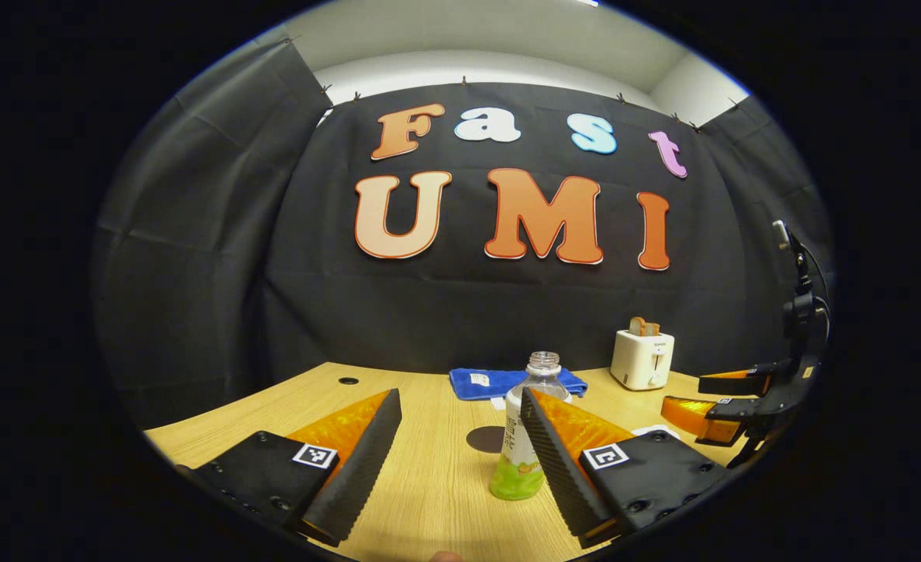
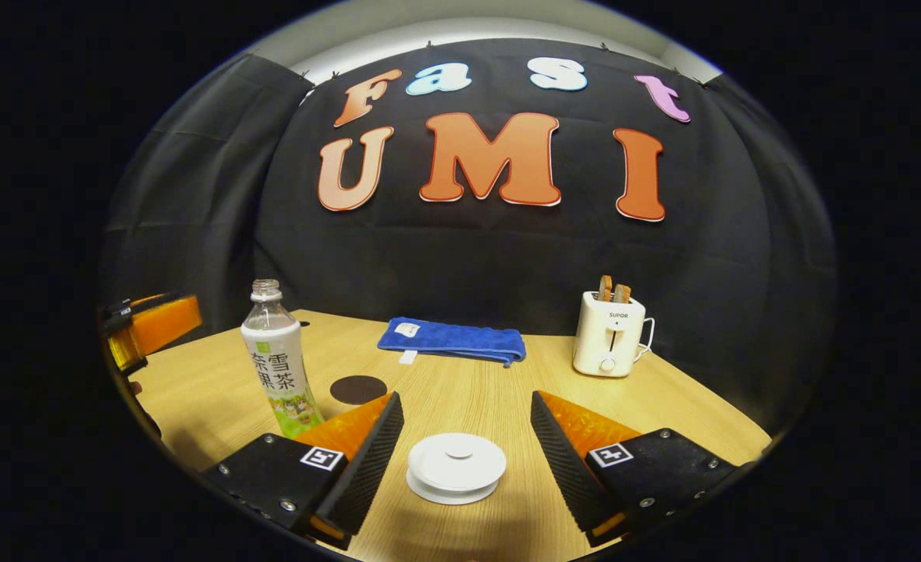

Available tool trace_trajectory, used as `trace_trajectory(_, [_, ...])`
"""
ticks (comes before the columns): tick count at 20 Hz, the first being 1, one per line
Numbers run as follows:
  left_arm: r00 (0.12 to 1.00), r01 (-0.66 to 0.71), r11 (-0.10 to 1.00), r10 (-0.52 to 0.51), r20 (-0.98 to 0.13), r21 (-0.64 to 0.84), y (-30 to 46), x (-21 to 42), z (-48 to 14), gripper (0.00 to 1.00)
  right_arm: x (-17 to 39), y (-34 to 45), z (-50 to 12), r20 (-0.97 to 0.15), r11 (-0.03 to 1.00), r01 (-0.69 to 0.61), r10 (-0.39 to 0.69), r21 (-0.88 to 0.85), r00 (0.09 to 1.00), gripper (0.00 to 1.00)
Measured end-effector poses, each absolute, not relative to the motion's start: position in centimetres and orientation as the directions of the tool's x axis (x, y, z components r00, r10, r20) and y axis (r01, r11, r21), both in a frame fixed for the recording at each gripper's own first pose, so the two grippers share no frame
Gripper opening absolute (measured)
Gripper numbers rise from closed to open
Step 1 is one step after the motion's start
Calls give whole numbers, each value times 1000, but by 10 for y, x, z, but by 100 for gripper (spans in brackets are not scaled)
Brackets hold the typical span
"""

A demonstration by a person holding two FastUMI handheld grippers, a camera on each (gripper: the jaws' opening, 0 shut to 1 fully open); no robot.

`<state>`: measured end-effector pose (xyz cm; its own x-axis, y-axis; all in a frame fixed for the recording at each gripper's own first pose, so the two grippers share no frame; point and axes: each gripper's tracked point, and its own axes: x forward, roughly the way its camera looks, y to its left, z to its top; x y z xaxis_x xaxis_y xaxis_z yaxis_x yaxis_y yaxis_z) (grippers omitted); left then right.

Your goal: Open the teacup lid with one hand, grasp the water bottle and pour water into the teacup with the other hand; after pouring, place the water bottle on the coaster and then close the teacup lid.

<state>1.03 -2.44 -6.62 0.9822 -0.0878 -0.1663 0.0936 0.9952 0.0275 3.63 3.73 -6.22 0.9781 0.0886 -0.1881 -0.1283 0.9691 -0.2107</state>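
An uncapped clear water bottle (image 1: 524,437) with a white and green label stands upright on the wooden table (image 1: 429,499). It stands just ahead of my left gripper (image 1: 459,394), partly hidden behind that gripper's right finger. The left gripper is open and holds nothing. A dark round coaster (image 1: 482,439) lies just left of the bottle. In the right gripper view, the white teacup (image 2: 449,493) sits with its lid (image 2: 457,454) on, low between the fingers of my open right gripper (image 2: 465,398), untouched. The bottle (image 2: 277,363) and coaster (image 2: 358,389) stand to its left.
A folded blue towel (image 2: 451,340) lies at the back of the table and a white toaster (image 2: 609,334) stands at the back right. The right gripper (image 1: 683,394) hovers at the right of the left gripper view. A finger of the left gripper (image 2: 160,321) shows at far left.
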Motion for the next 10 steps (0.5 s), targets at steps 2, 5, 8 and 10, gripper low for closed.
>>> trace_trajectory(2, [981, 97, 995, -90, -169, 30, -25, 12, -67, 99, 41, 34, -71, -203, 969, -117, 73, -216, 976, 99])
trace_trajectory(5, [979, 100, 994, -92, -182, 36, -28, 11, -73, 99, 47, 28, -84, -237, 971, -102, 49, -217, 970, 98])
trace_trajectory(8, [976, 106, 993, -95, -195, 48, -30, 12, -77, 99, 49, 29, -96, -276, 972, -115, 55, -207, 959, 91])
trace_trajectory(10, [975, 112, 992, -98, -199, 61, -33, 11, -79, 99, 50, 31, -103, -297, 973, -124, 62, -195, 953, 85])
